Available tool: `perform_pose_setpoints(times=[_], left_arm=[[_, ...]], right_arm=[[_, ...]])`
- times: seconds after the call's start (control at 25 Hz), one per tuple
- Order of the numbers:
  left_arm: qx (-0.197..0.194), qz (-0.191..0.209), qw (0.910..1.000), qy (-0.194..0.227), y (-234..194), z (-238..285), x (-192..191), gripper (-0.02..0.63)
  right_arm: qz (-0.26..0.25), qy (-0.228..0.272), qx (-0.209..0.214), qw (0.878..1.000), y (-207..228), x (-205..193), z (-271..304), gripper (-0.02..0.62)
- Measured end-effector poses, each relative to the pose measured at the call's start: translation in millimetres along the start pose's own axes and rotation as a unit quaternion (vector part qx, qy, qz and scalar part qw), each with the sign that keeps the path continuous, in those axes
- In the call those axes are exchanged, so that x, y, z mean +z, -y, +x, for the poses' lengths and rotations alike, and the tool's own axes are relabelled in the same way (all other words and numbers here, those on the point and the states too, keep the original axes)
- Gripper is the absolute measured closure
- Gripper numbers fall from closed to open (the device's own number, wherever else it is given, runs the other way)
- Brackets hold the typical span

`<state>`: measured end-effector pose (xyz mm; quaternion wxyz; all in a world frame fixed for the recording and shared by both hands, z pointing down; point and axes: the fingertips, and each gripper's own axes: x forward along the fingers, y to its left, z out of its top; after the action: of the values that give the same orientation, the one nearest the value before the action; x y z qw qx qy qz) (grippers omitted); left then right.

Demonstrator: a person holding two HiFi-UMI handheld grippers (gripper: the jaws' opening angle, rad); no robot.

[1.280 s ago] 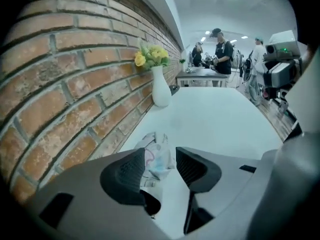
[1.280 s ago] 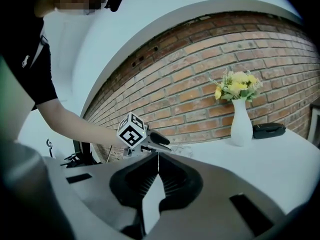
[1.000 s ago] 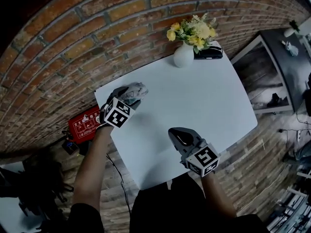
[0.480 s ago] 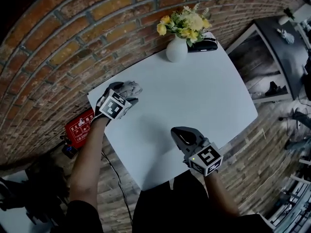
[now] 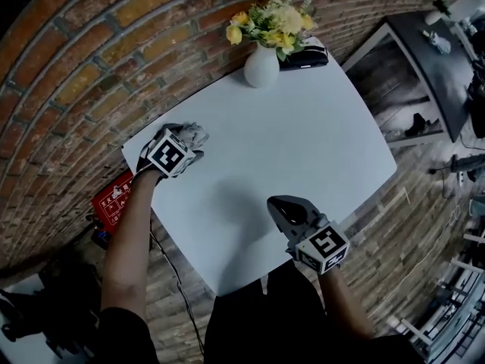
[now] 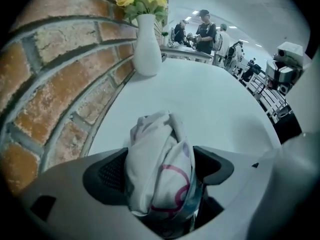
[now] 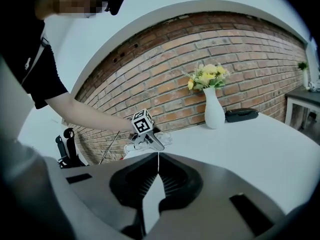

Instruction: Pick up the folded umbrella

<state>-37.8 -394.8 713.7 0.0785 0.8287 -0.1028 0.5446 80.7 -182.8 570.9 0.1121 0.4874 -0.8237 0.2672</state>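
**Desk:** What were the tongs doing at that moment?

**Operator:** My left tongs [image 6: 161, 168] were opening, already wide, with the folded umbrella [image 6: 150, 134] standing between the two pads. Its bunched white fabric filled the gap and lay against both sides, but I saw no squeeze on it. My right tongs [image 7: 158, 164] were closed together, with only a hairline slit between them and nothing in it. They hung over the near edge of the tabletop [image 5: 303, 142], well apart from the left pair.

**Desk:** And where was the umbrella?

**Operator:** It was at the tabletop's left corner, just beside the brick wall [image 5: 91, 74].

**Desk:** What was the count?

**Operator:** I counted one umbrella and two tongs. At the far edge stood one white vase [image 5: 261, 67] with one bunch of yellow flowers [image 5: 269, 23], and one dark case [image 5: 303, 55] lay just beside the vase.
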Motion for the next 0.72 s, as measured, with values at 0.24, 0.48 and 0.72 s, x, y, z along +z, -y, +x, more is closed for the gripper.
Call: perform_pose_setpoints(times=[0.24,0.48,0.72], left_arm=[[-0.004,-0.004,1.0000,0.003,0.6,0.5,0.4,0.303],[0.002,0.029,0.9995,-0.009,10.8,-4.1,0.1,0.350],[0.001,0.030,0.9995,-0.010,22.5,-16.9,-1.2,0.359]], right_arm=[[0.006,0.006,-0.009,1.000,7.3,-2.9,-7.0,0.572],[0.005,0.008,-0.006,1.000,6.3,-1.5,-8.3,0.572],[0.003,0.014,-0.001,1.000,4.8,0.5,-11.6,0.572]])
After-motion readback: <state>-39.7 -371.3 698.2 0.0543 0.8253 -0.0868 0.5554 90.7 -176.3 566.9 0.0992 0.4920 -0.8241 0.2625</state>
